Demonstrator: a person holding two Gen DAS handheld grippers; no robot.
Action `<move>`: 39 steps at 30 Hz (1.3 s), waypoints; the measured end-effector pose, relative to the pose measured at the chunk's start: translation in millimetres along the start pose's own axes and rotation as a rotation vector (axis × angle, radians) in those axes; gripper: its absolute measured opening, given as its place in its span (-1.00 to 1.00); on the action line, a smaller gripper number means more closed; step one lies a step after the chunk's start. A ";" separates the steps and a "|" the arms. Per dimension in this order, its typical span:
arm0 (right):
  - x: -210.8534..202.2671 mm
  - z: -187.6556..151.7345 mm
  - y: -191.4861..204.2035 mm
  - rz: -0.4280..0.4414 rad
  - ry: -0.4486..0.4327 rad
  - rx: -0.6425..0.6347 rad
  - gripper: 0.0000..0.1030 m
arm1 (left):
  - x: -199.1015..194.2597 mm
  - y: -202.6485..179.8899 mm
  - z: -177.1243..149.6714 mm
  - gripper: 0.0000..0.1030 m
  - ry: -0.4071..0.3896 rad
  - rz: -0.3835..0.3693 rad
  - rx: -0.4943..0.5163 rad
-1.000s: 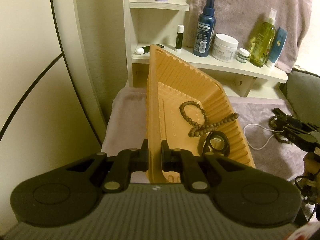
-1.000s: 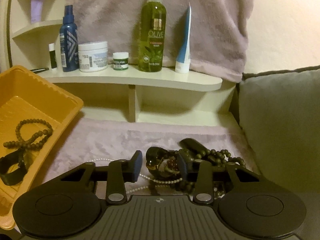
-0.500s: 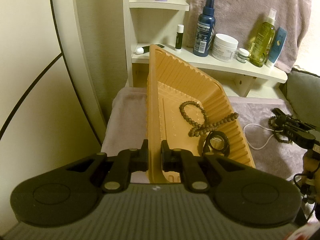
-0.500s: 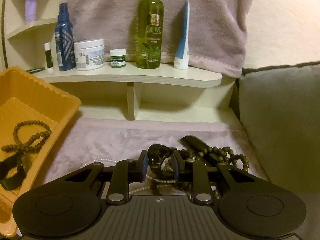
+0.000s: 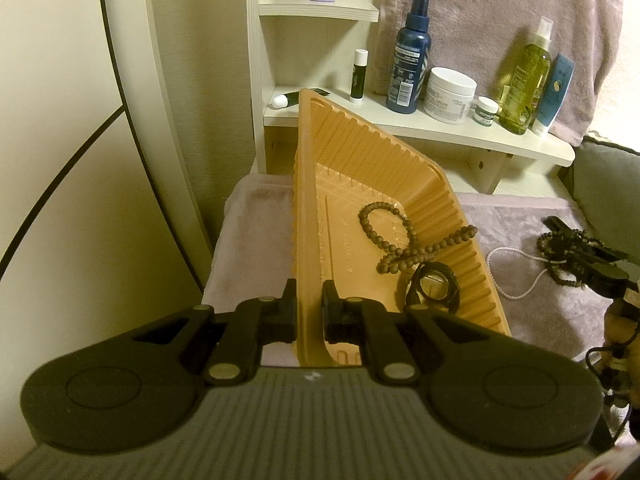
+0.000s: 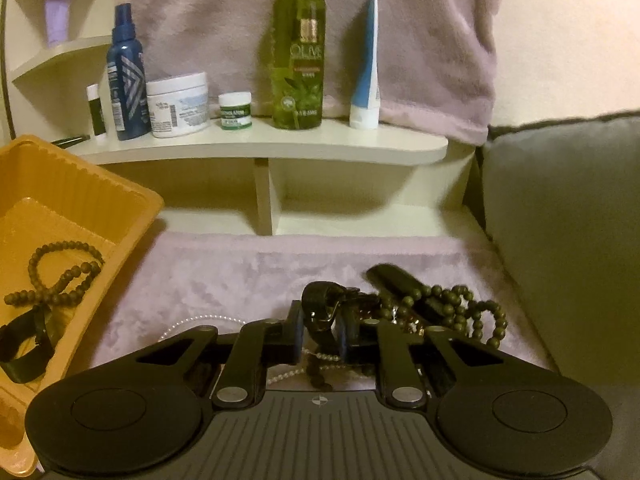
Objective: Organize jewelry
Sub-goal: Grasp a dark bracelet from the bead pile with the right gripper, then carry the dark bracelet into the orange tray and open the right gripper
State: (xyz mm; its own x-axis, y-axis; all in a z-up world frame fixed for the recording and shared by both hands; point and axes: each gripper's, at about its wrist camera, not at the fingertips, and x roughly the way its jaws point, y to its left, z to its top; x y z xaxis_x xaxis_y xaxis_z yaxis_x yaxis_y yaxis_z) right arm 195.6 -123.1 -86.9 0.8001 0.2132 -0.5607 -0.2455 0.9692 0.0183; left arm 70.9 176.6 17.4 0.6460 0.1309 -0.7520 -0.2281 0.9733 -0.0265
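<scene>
Lower centre, right wrist view: right gripper clamped on dark bangle, lifting it clear of bead pile. Left gripper pinches orange tray rim, tilting it to receive; wooden bead strand lies inside.

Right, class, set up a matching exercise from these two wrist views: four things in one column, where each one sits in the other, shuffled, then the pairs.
Things
1. brown bead string
2. green olive bottle
3. black band
4. orange tray

Places
A. on the white shelf
B. rim clamped in the left gripper
C. inside the tray, on its floor
D. between the fingers of the right gripper

Pairs: 1-C, 2-A, 3-D, 4-B
</scene>
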 end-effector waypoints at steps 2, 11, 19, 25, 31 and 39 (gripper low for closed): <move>-3.0 1.3 1.1 0.007 -0.010 -0.011 -0.70 | 0.5 0.4 0.3 -0.81 0.000 -0.001 -0.002; -26.2 17.2 11.1 0.034 -0.108 -0.066 -0.71 | 1.3 0.1 -0.6 -0.81 0.000 -0.001 -0.003; -43.7 36.4 31.6 0.137 -0.179 -0.101 -0.71 | 2.1 -0.5 -0.3 -0.81 0.000 -0.001 -0.001; -49.7 37.1 63.4 0.311 -0.185 -0.171 -0.71 | 1.9 -0.6 0.1 -0.81 0.000 -0.001 0.000; -54.6 25.4 108.4 0.541 -0.168 -0.305 -0.71 | 1.4 0.1 0.6 -0.81 0.001 -0.002 0.002; -51.2 15.2 142.4 0.750 -0.096 -0.393 -0.71 | 1.2 0.8 0.1 -0.81 0.000 -0.002 0.004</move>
State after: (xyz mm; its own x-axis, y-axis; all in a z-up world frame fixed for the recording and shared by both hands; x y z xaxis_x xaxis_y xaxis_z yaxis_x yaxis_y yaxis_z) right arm 128.1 5.8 -43.0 0.3884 0.8084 -0.4423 -0.8869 0.4582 0.0586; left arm 71.5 177.5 16.5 0.6461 0.1290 -0.7522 -0.2237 0.9743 -0.0251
